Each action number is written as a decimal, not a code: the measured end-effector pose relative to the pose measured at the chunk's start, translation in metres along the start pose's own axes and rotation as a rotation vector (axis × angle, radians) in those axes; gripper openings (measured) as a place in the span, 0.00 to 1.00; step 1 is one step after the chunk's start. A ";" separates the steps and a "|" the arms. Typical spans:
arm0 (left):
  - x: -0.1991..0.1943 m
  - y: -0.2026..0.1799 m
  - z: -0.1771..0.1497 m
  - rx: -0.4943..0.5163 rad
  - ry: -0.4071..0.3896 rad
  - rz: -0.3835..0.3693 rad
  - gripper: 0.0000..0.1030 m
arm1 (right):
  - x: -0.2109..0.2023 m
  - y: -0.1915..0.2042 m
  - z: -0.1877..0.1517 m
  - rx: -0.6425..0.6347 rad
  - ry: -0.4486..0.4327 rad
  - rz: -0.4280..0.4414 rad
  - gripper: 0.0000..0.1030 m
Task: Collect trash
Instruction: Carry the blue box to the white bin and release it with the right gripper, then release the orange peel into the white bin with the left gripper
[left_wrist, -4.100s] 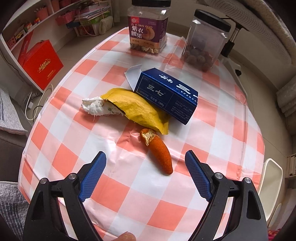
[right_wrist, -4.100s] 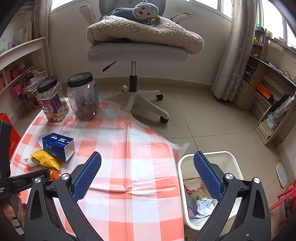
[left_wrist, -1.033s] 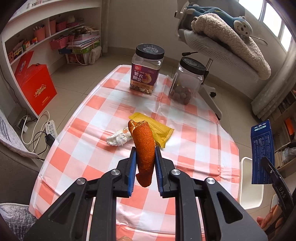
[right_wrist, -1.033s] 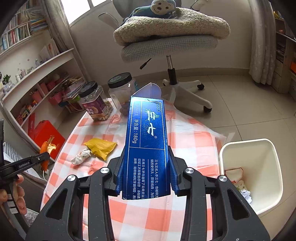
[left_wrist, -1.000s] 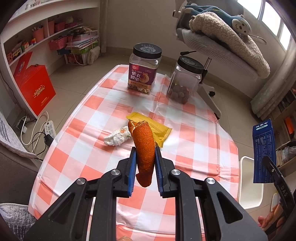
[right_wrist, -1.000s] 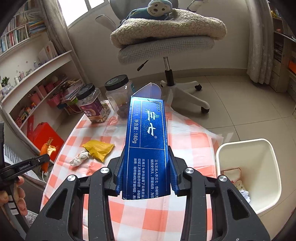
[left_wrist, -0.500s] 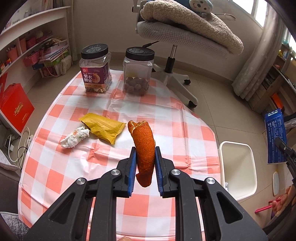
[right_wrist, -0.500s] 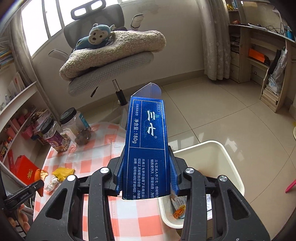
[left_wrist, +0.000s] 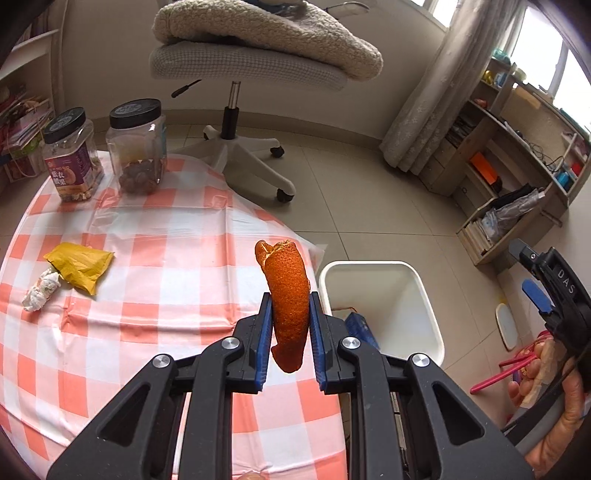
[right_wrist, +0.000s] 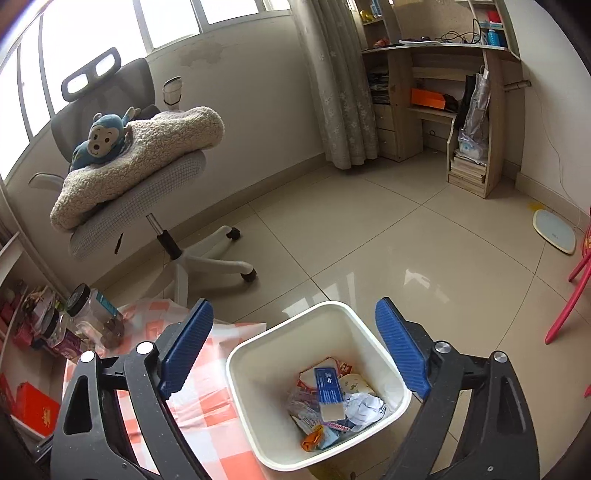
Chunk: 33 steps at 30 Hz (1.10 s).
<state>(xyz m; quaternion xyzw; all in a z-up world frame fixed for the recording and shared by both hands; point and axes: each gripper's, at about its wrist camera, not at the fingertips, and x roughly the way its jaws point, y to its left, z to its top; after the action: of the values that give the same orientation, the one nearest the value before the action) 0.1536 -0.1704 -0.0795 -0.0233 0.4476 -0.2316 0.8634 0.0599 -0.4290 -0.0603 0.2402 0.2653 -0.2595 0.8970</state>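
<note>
On the tabletop (left_wrist: 155, 280) the yellow wrapper (left_wrist: 79, 266) and crumpled tissue (left_wrist: 40, 290) wait. The left tongs (left_wrist: 288, 328) stay clenched on the orange peel (left_wrist: 288, 291), now near the bin (right_wrist: 258, 398). The right tongs (right_wrist: 295, 347), now released, have dropped the blue box (right_wrist: 327, 387) inside; peel likely next.

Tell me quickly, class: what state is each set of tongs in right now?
Left tongs: closed on the orange peel.
Right tongs: open, holding nothing, above the white bin.
</note>
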 end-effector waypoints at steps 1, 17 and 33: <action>0.004 -0.010 -0.001 0.017 0.006 -0.020 0.19 | -0.002 -0.006 0.002 0.020 -0.010 -0.011 0.90; 0.048 -0.111 0.011 0.138 0.061 -0.232 0.48 | -0.017 -0.059 0.021 0.132 -0.067 -0.080 0.92; -0.018 -0.047 0.023 0.046 -0.330 0.290 0.87 | -0.027 0.037 -0.011 -0.217 -0.167 -0.170 0.93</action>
<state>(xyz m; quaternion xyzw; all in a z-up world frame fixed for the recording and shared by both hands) 0.1442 -0.2087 -0.0402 0.0233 0.2935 -0.1084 0.9495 0.0586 -0.3862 -0.0417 0.0961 0.2357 -0.3235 0.9114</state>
